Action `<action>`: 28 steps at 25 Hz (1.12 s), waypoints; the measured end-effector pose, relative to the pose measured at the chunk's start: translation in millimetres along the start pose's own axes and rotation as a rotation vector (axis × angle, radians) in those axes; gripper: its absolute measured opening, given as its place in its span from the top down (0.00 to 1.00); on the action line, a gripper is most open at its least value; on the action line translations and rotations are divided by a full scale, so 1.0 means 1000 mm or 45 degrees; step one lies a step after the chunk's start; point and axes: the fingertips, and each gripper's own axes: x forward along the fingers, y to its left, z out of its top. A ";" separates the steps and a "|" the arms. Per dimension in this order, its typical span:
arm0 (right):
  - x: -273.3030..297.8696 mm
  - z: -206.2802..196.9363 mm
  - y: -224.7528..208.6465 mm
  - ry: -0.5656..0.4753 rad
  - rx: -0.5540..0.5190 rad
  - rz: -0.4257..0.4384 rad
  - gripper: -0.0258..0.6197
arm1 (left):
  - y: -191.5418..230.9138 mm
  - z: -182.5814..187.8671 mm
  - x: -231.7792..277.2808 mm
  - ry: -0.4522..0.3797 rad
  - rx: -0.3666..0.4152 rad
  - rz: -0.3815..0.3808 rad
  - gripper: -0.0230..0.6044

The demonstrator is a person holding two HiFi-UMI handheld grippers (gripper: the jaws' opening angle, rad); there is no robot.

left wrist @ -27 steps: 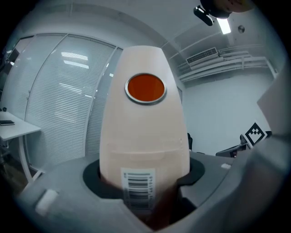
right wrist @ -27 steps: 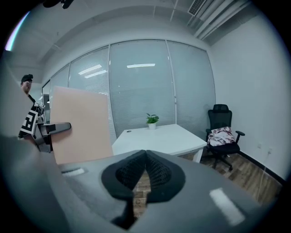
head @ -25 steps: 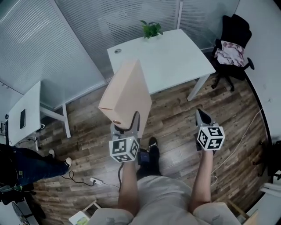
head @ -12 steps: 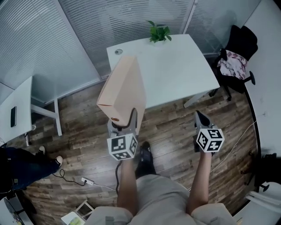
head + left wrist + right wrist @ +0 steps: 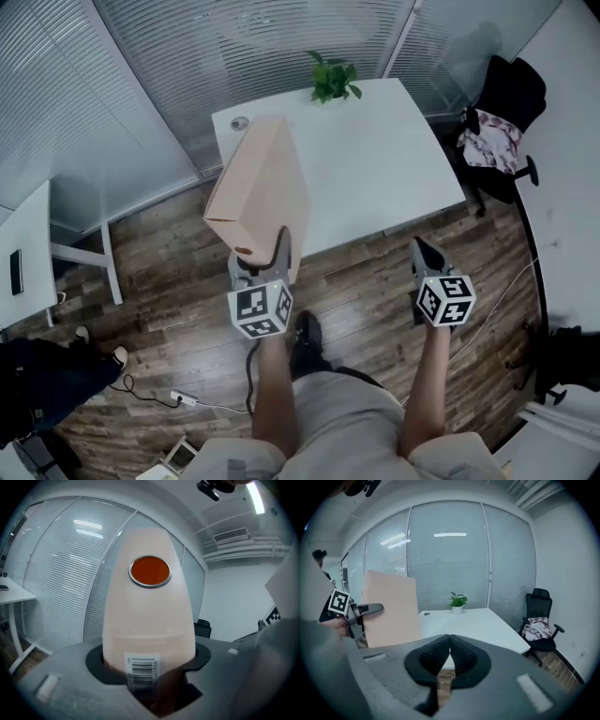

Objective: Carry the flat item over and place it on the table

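Table [image 5: 375, 159] drawn closer, flat box [image 5: 261, 192] upright in left tool [image 5: 261, 262]

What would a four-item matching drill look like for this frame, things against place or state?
Things:
1. flat tan item
2. potted plant
3. black chair
4. right tool

Place or state:
A. shut, holding nothing
B. at the far edge of the white table
C. on the floor right of the table, cloth on its seat
D. clamped in the left tool, standing on end

Pairs: 1-D, 2-B, 3-C, 4-A
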 end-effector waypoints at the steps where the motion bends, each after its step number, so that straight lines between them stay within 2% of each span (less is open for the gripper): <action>1: 0.002 0.003 -0.001 0.000 -0.001 -0.005 0.96 | 0.000 0.000 0.005 0.002 -0.007 -0.004 0.48; 7: 0.023 0.014 -0.008 0.011 -0.024 -0.004 0.96 | 0.002 0.000 0.024 0.005 -0.020 -0.010 0.48; 13: 0.046 0.024 -0.002 0.027 -0.104 0.033 0.96 | 0.019 0.007 0.018 -0.046 -0.038 0.069 0.48; 19: 0.100 0.049 0.008 -0.002 -0.163 0.194 0.96 | 0.051 0.010 0.012 -0.082 -0.015 0.265 0.48; 24: 0.155 0.091 -0.003 -0.056 -0.205 0.338 0.96 | 0.057 0.039 -0.003 -0.213 0.125 0.522 0.49; 28: 0.180 0.123 -0.022 -0.097 -0.238 0.438 0.96 | 0.044 0.054 -0.003 -0.287 0.069 0.685 0.49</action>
